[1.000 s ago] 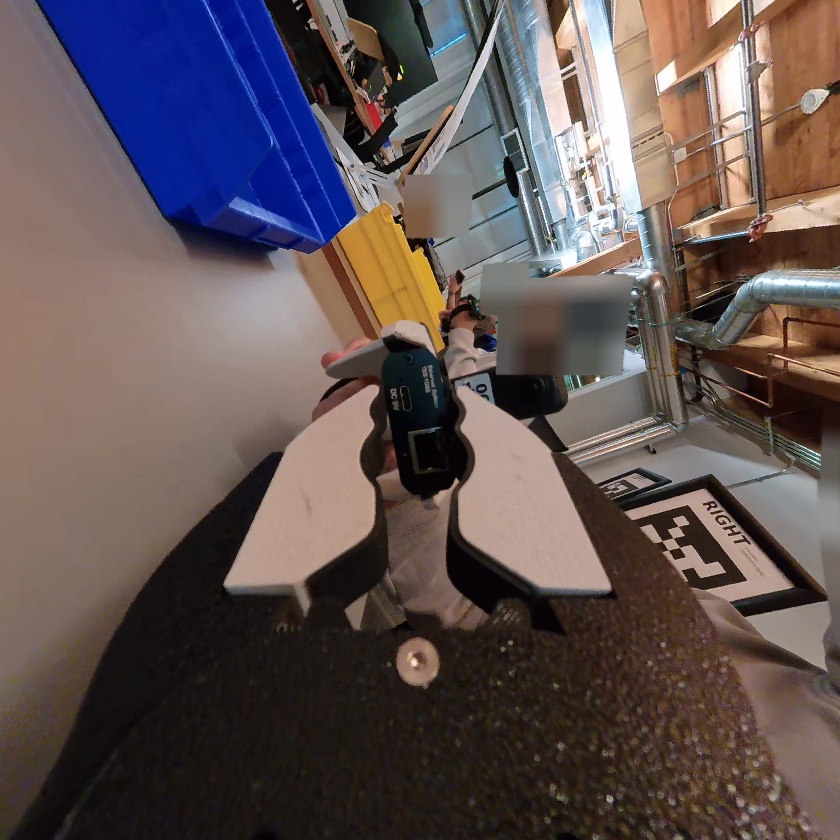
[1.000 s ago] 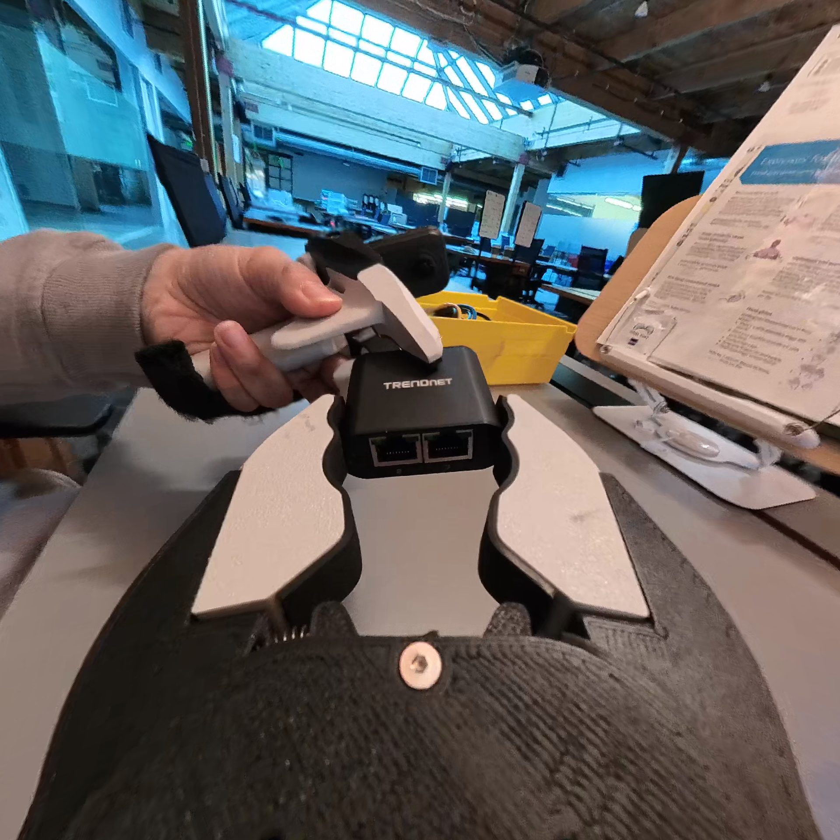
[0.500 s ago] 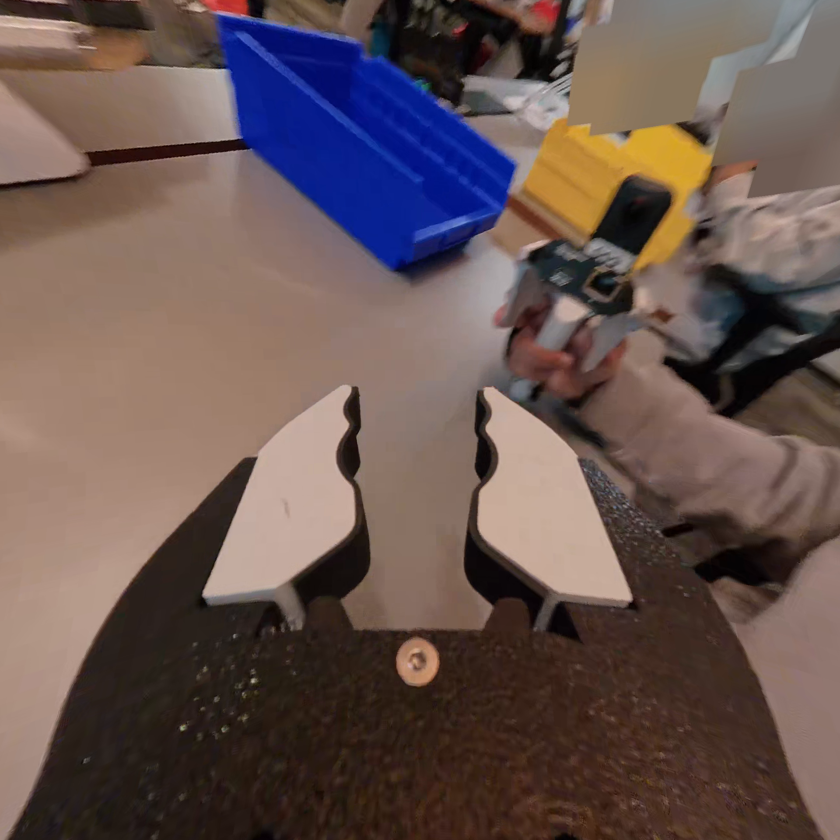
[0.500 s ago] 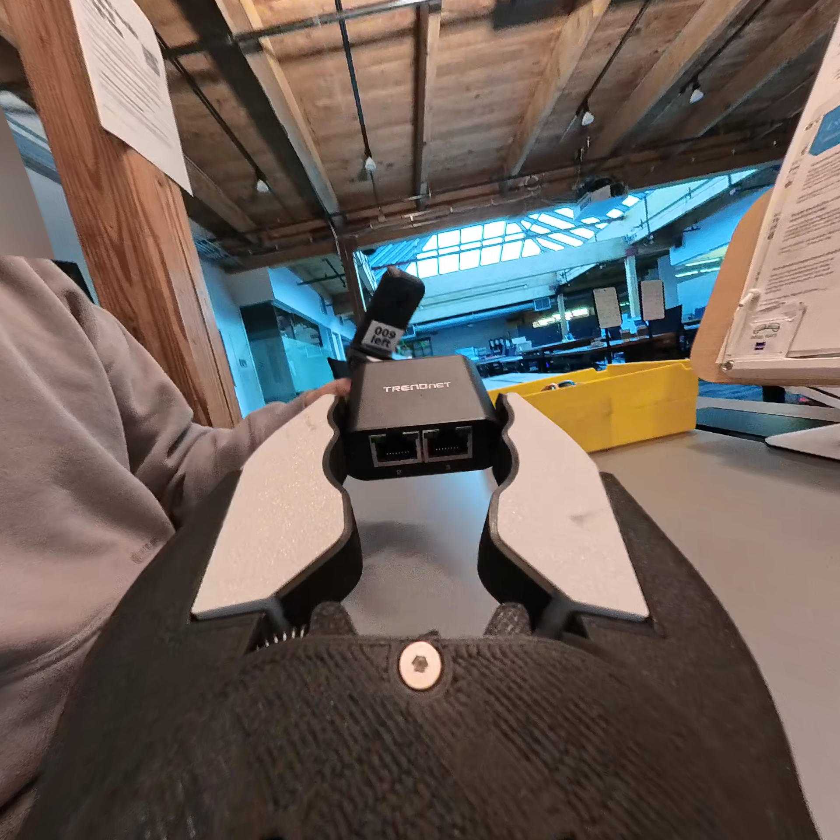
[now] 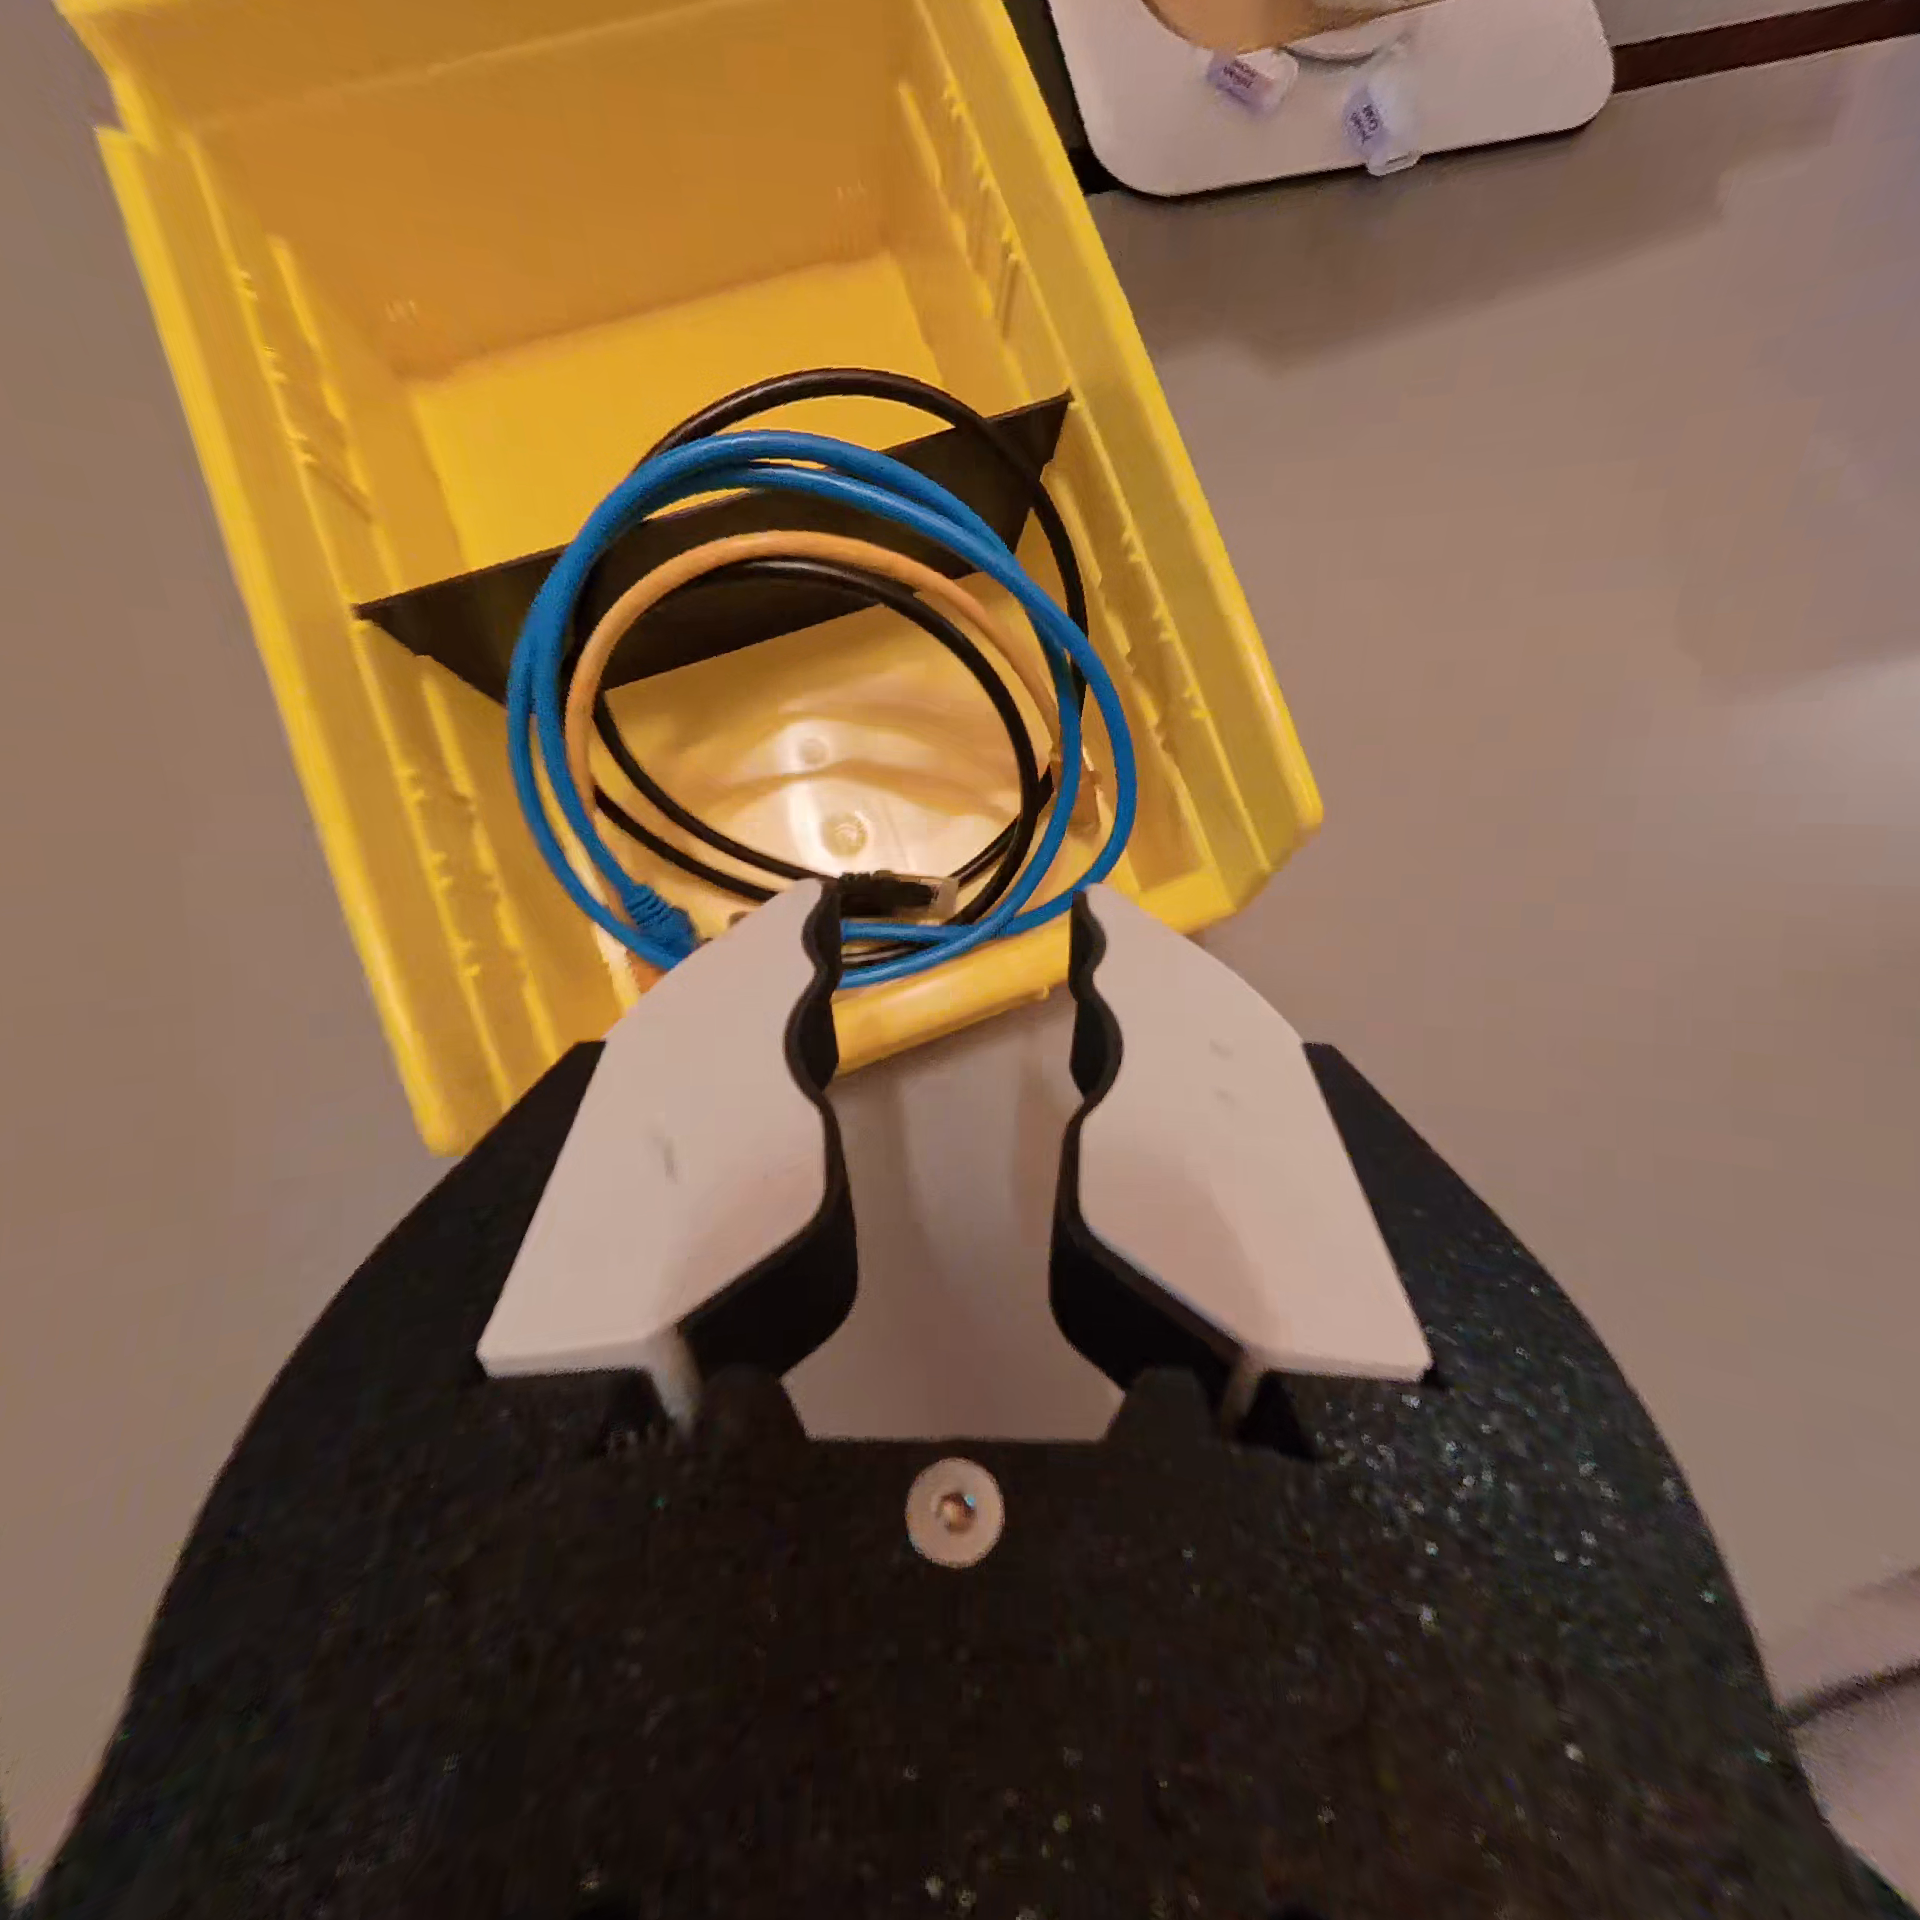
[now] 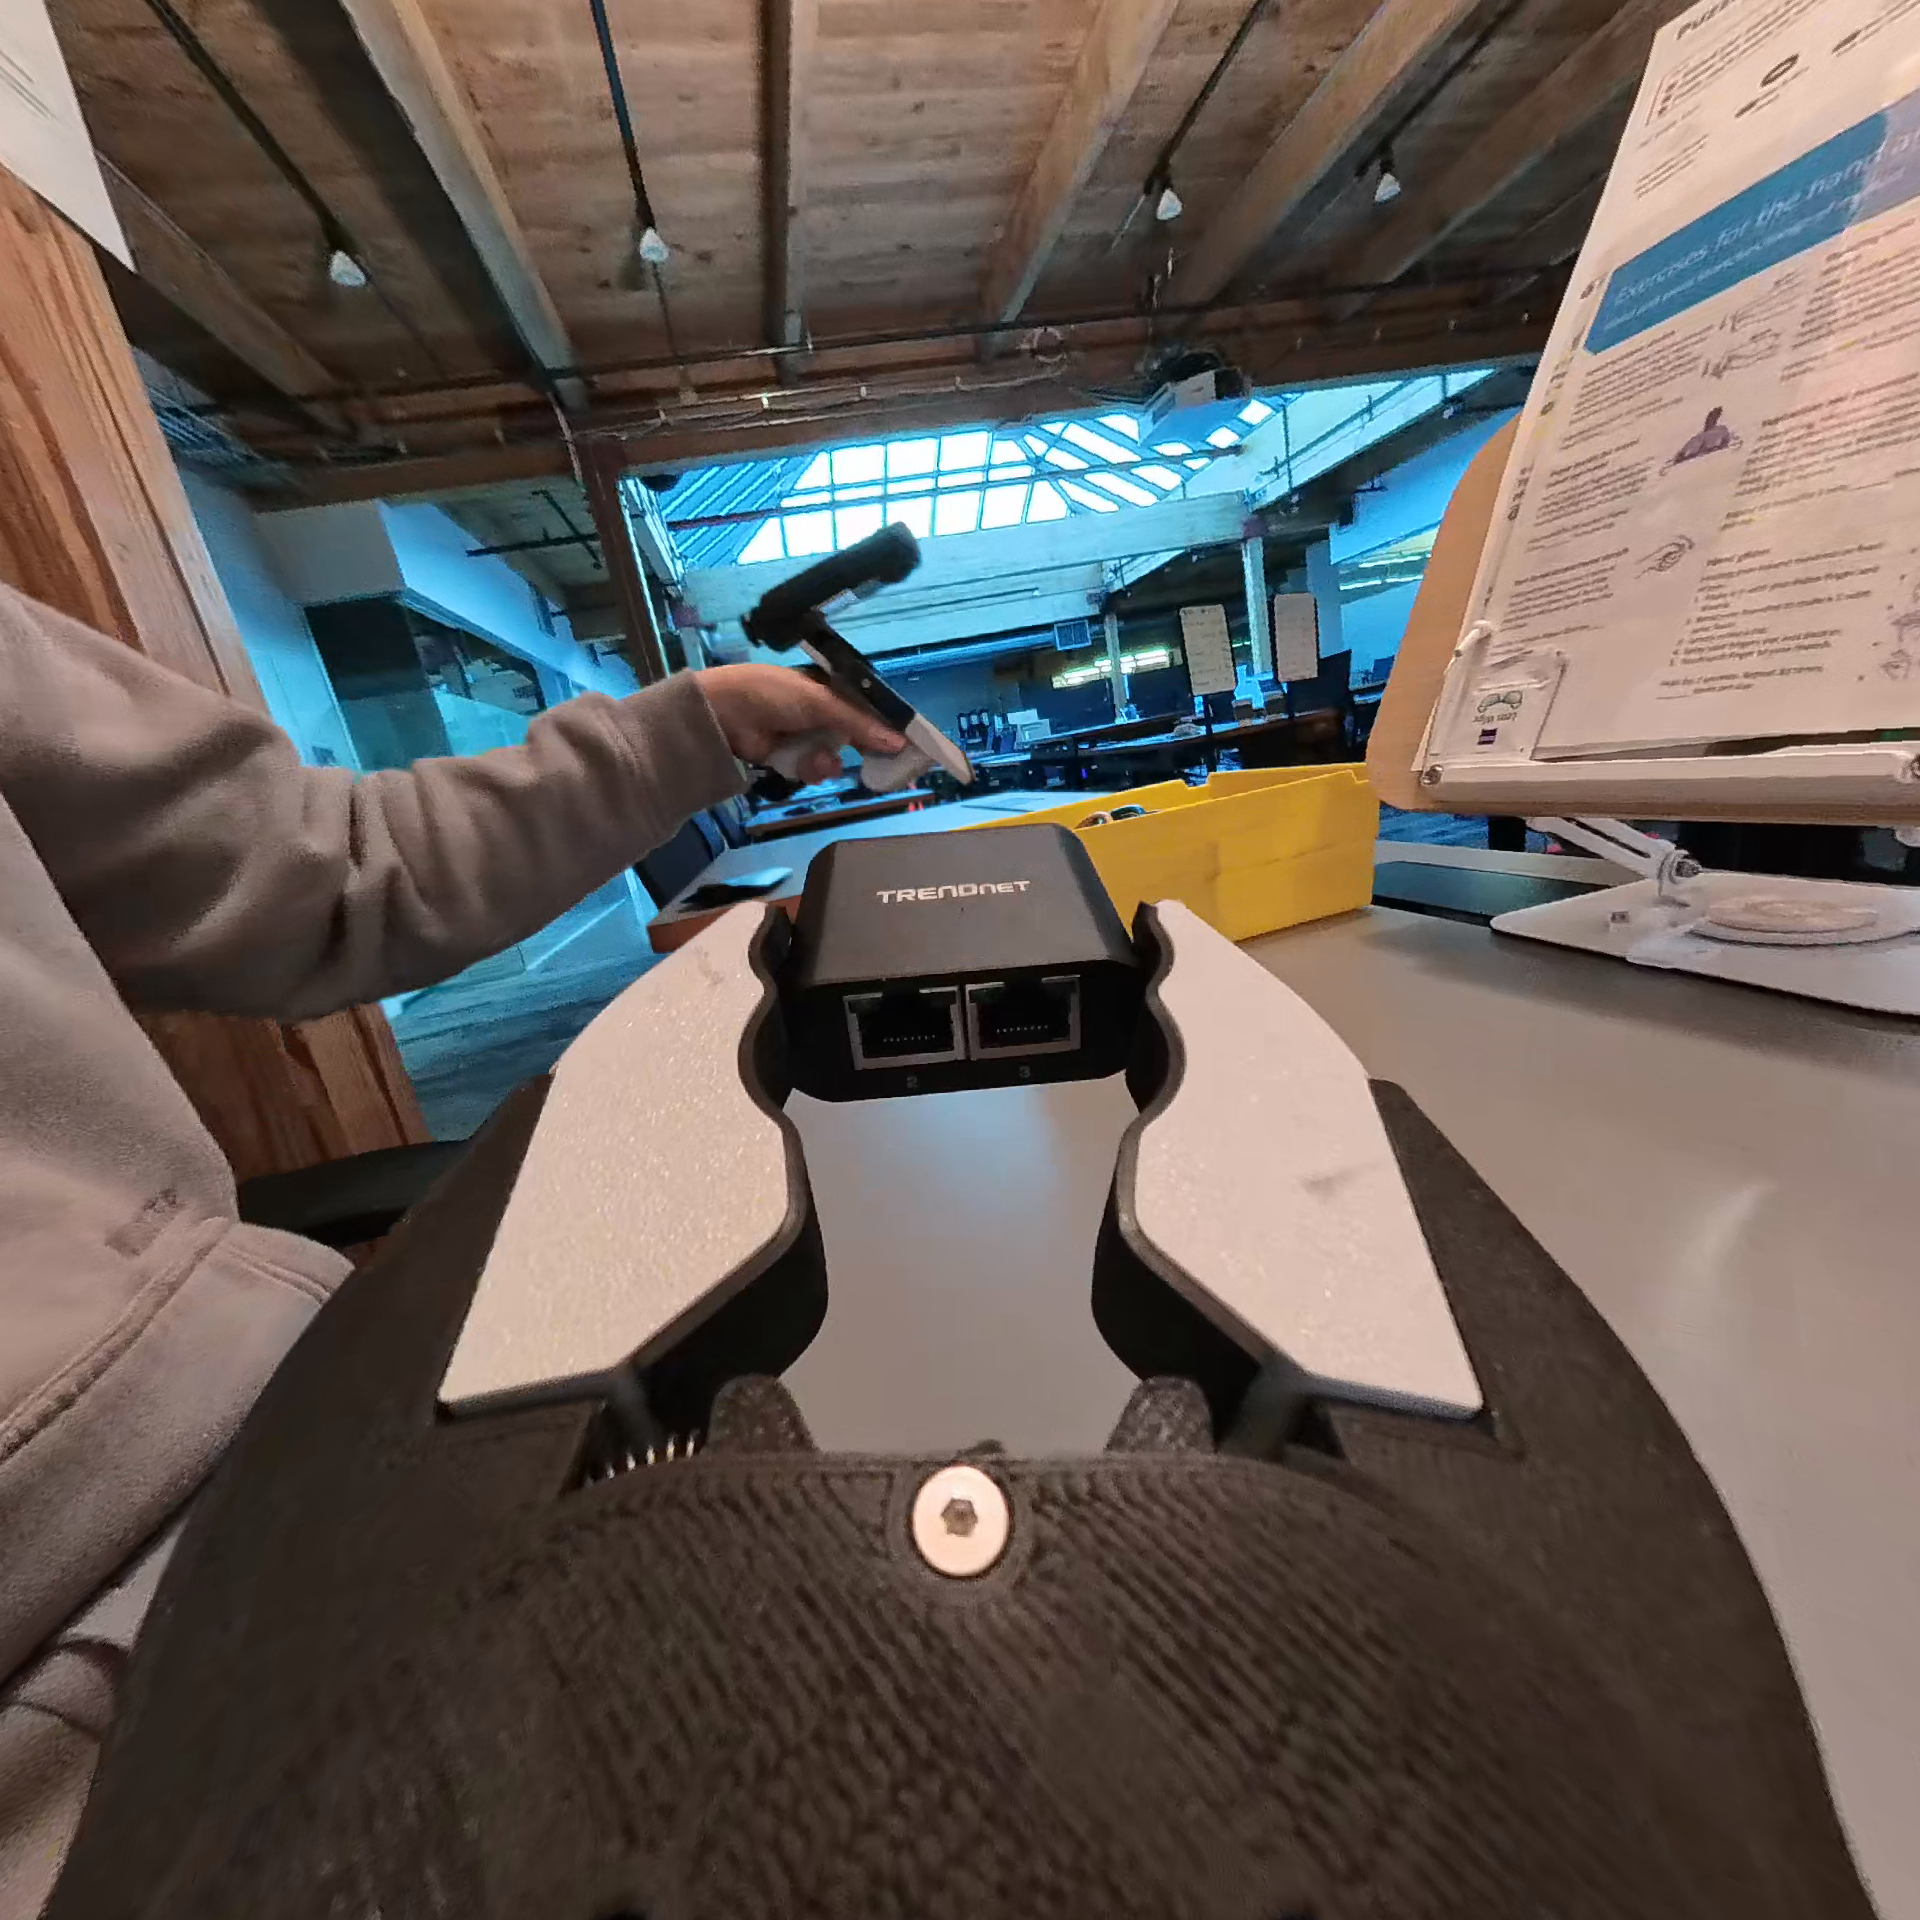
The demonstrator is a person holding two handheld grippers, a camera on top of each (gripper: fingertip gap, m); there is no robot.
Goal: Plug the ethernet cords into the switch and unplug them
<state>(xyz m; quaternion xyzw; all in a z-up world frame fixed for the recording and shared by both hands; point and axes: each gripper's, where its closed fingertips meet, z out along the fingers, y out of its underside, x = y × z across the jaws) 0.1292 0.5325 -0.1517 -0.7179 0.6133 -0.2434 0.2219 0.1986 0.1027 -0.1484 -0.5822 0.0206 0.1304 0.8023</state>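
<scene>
Three cords are lying coiled in the near end of the yellow bin (image 5: pixel 260 436): a blue cord (image 5: pixel 1086 665), a tan cord (image 5: pixel 665 582) and a black cord (image 5: pixel 997 665). The left gripper (image 5: pixel 945 914) is hanging open and empty, pointing down over the bin's near edge. The black cord's plug (image 5: pixel 894 890) is lying sideways just past its tips, so this gripper is much nearer. The right gripper (image 6: pixel 954 930) is squeezing the black switch (image 6: pixel 956 935) above the table (image 6: pixel 1558 1143), its two empty holes facing back at the camera.
</scene>
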